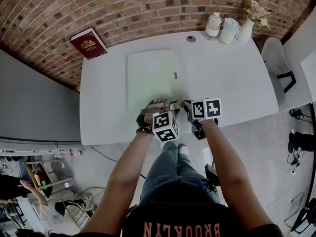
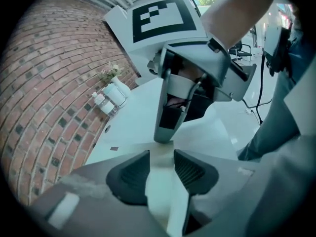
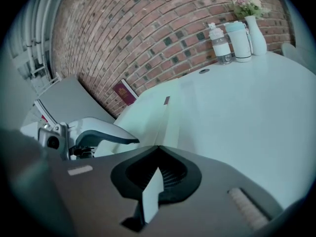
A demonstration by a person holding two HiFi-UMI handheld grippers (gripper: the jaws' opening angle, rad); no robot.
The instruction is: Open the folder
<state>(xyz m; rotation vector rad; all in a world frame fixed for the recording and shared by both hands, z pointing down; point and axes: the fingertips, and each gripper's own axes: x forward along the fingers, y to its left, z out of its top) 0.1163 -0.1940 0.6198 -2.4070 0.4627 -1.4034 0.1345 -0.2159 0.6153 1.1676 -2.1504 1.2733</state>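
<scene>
1. Two grippers, the left gripper (image 1: 165, 102) and the right gripper (image 1: 187, 104), are shown side by side at the near edge of the pale green folder (image 1: 153, 73). The folder lies on the white table (image 1: 232, 78), left of the table's middle and close to its near edge.
2. Broad bare tabletop is left to the right of the folder, and a narrower bare strip on its left. The far edge is occupied by a red book (image 1: 89, 42) at the left corner and, toward the right, by a bottle (image 1: 213, 24), a white cup (image 1: 229, 30) and a vase (image 1: 247, 29) of flowers. All of these are well apart from the folder. A chair (image 1: 276, 58) is seen beyond the table's right edge.
3. In the head view, the folder's near edge is covered by the grippers and their marker cubes (image 1: 165, 126). A small dark mark (image 1: 175, 75) on the folder's right part is too small to be read.
4. The right gripper is clenched: its pads (image 3: 173, 174) are pressed together on a thin pale sheet of the folder, whose edge is seen standing out between them.
5. The left gripper (image 2: 162, 154) is held with its jaws partly apart. A pale edge of the folder is seen in the gap, but no clamping on it is shown.
</scene>
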